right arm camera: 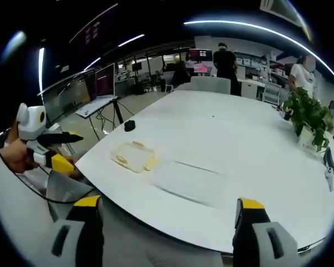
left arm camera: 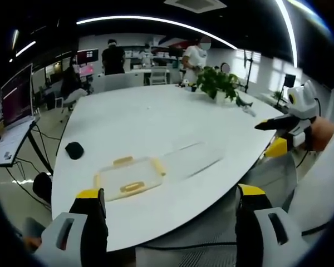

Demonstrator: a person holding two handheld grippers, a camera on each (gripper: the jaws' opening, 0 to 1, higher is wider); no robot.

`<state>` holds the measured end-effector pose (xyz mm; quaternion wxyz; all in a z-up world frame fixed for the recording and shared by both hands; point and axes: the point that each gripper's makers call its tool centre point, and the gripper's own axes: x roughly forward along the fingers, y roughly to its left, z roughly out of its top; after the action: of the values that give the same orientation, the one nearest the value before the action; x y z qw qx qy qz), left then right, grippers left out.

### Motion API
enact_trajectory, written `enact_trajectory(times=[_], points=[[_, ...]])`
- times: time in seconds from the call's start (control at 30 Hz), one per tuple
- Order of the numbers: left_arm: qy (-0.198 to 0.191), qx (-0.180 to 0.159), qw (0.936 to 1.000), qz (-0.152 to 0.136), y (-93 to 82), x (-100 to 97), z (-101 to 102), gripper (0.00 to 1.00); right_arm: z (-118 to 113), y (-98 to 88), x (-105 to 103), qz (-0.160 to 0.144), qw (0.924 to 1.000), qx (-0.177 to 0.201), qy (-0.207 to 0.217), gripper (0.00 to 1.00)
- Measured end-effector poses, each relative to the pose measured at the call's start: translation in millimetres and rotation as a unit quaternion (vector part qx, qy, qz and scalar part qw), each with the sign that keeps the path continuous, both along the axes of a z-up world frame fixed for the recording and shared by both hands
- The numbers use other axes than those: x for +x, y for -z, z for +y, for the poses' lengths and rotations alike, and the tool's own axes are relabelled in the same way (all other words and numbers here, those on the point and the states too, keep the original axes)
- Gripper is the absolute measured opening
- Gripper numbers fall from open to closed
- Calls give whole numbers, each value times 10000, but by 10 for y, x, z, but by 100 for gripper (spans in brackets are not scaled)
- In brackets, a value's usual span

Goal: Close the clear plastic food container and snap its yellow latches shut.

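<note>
A clear plastic piece with yellow latches (left arm camera: 131,178) (right arm camera: 133,157) lies on the white table (left arm camera: 156,117) (right arm camera: 239,144) near its front edge. Beside it lies a second flat clear piece (left arm camera: 192,158) (right arm camera: 189,178), apart from the first; I cannot tell which is lid and which is base. My left gripper (left arm camera: 170,214) hangs in front of the table edge, jaws wide apart and empty. My right gripper (right arm camera: 167,222) is likewise open short of the edge. Each gripper, held in a hand, also appears in the other's view: the right gripper (left arm camera: 286,123) and the left gripper (right arm camera: 44,142).
A small black object (left arm camera: 74,149) (right arm camera: 129,125) sits on the table past the container. A potted plant (left arm camera: 220,83) (right arm camera: 309,117) stands at the far side. A monitor on a stand (left arm camera: 16,105) (right arm camera: 103,83) is off the table. People stand at the back. A grey chair back (left arm camera: 267,178) lies below the edge.
</note>
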<state>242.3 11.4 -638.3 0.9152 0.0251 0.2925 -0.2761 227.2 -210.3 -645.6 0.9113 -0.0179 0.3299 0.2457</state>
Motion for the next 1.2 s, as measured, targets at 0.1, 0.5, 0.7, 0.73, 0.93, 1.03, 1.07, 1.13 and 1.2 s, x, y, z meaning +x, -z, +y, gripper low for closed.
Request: enact_trajectory(times=[0.1, 0.5, 0.7, 0.73, 0.93, 1.03, 1.07, 1.13, 1.2], points=[[1, 22, 10000, -4, 1, 5, 6, 95, 14, 11, -7, 12, 10000, -43, -41, 99], [129, 106, 9999, -38, 9, 25, 79, 93, 169, -11, 13, -176, 9986, -138, -487, 98], [227, 176, 9996, -57, 9, 75, 162, 90, 245, -33, 100, -206, 9976, -196, -628, 95], [241, 192, 9995, -62, 12, 82, 170, 89, 256, -33, 110, -206, 9973, -220, -663, 94], [270, 69, 9996, 37, 38, 121, 211, 87, 356, -51, 209, -250, 9956, -272, -859, 90], [330, 95, 9994, 71, 75, 132, 228, 87, 419, -33, 262, -300, 9936, -369, -1023, 90], [357, 74, 9993, 71, 76, 136, 230, 87, 445, -26, 273, -312, 9928, -369, -1100, 90], [376, 61, 9992, 79, 85, 161, 243, 87, 479, -9, 315, -385, 9914, -386, -1186, 89], [515, 212, 9984, 84, 117, 181, 266, 86, 516, 23, 359, -429, 9887, -480, -1352, 85]])
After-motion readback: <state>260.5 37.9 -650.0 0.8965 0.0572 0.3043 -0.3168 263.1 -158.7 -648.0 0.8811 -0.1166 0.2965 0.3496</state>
